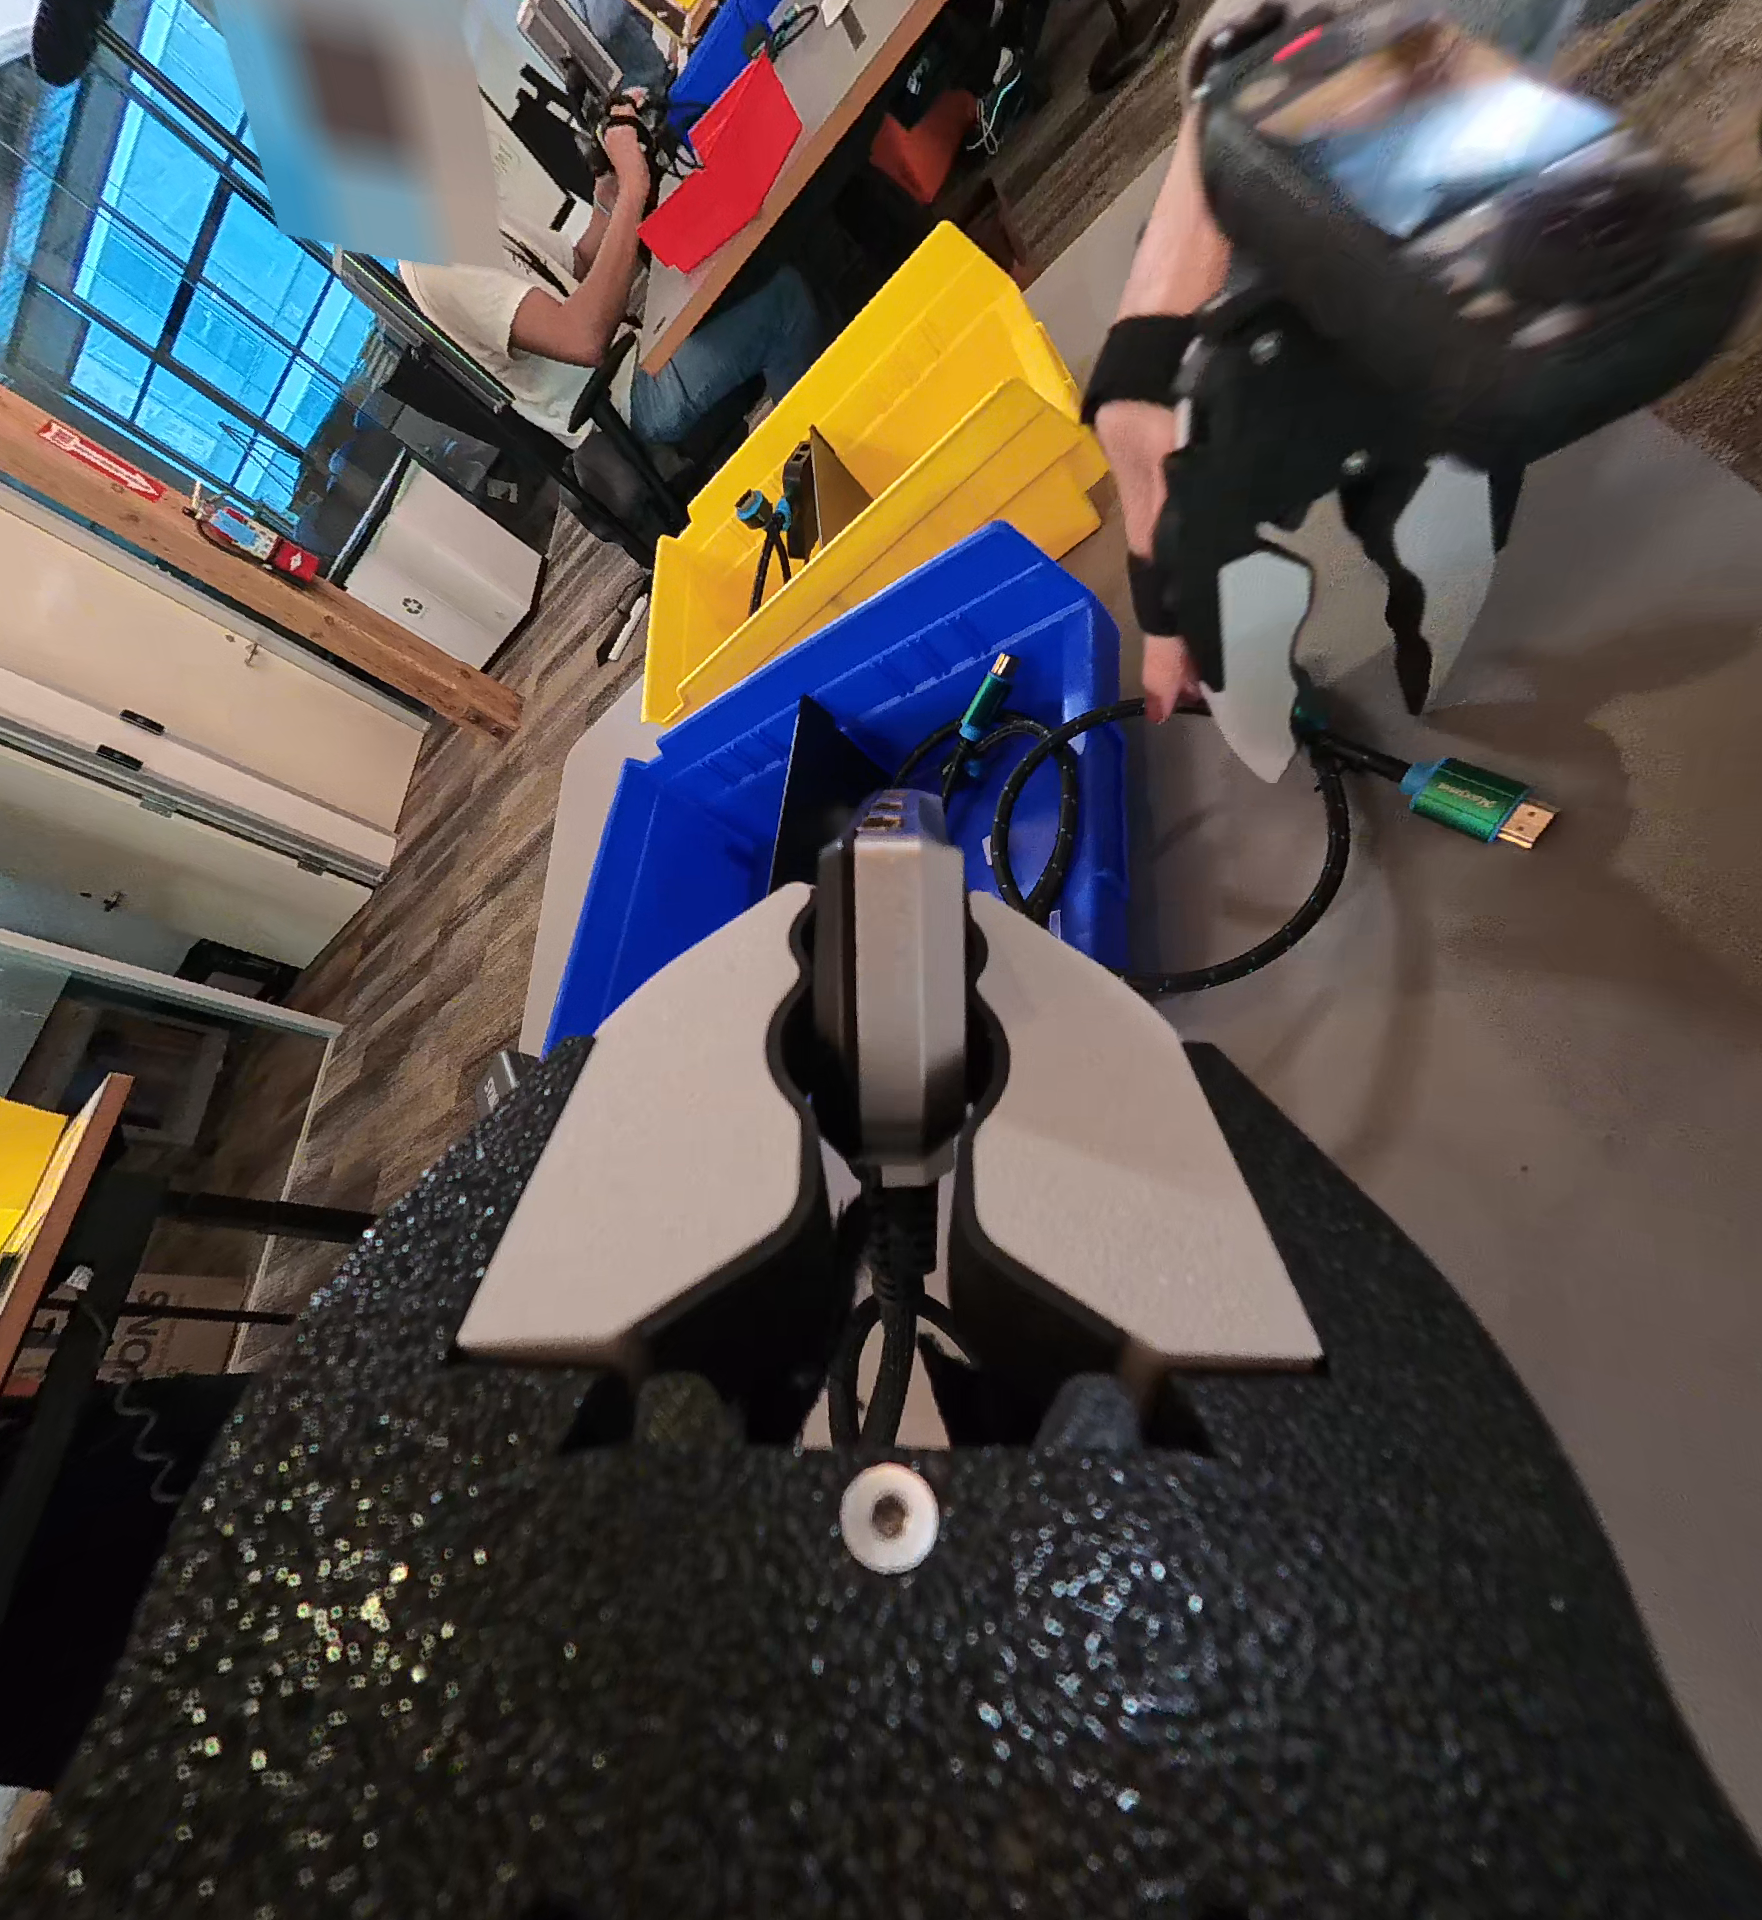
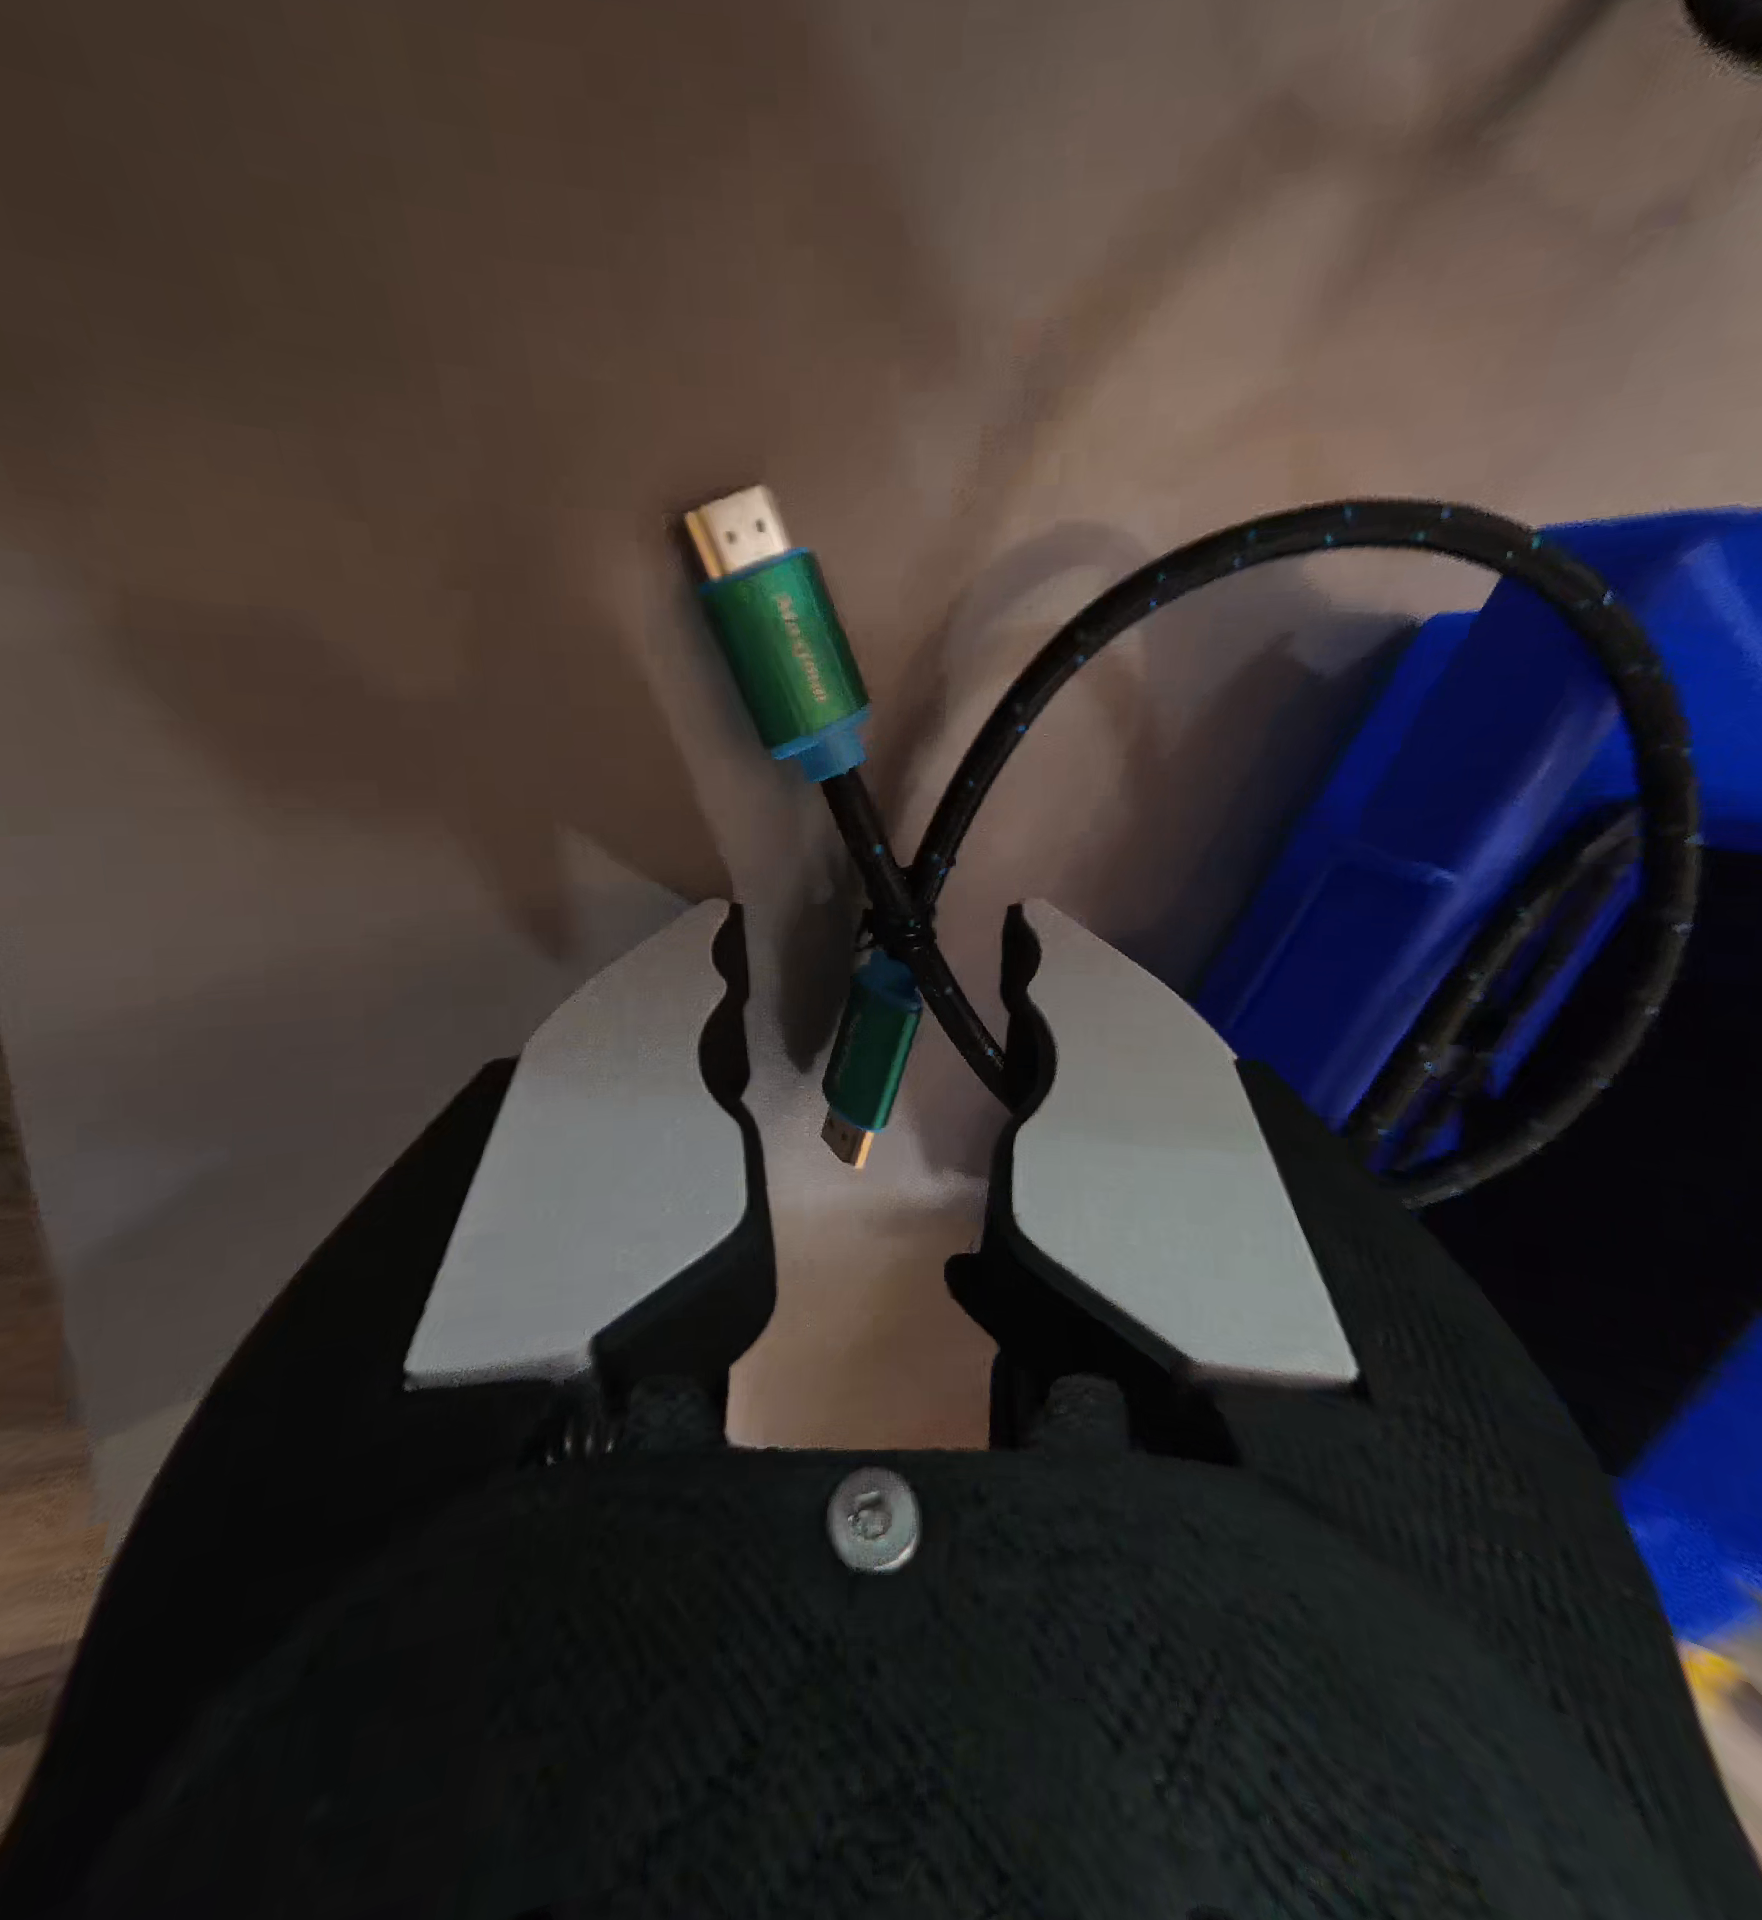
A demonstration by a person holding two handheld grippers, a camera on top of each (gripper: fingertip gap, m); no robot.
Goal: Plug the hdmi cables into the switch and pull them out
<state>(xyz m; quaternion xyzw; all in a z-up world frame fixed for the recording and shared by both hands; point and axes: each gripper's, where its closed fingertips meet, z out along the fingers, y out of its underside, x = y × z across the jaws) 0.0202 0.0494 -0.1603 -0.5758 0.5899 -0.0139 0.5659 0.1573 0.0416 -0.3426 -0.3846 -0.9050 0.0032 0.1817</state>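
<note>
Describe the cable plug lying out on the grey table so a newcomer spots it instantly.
Start at the blue bin on the grey table. A black braided cable loops out of it onto the tabletop. Its end is the green-shelled plug with a gold tip; the other green plug hangs over the bin.

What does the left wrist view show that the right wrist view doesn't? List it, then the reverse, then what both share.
Only the left wrist view: the left tongs clamped on a grey adapter box, a yellow bin, and a seated person at a desk.
Only the right wrist view: a second green plug lying between the open right tongs.
Both: the braided black cable, its green plug, the blue bin, the grey table.
</note>
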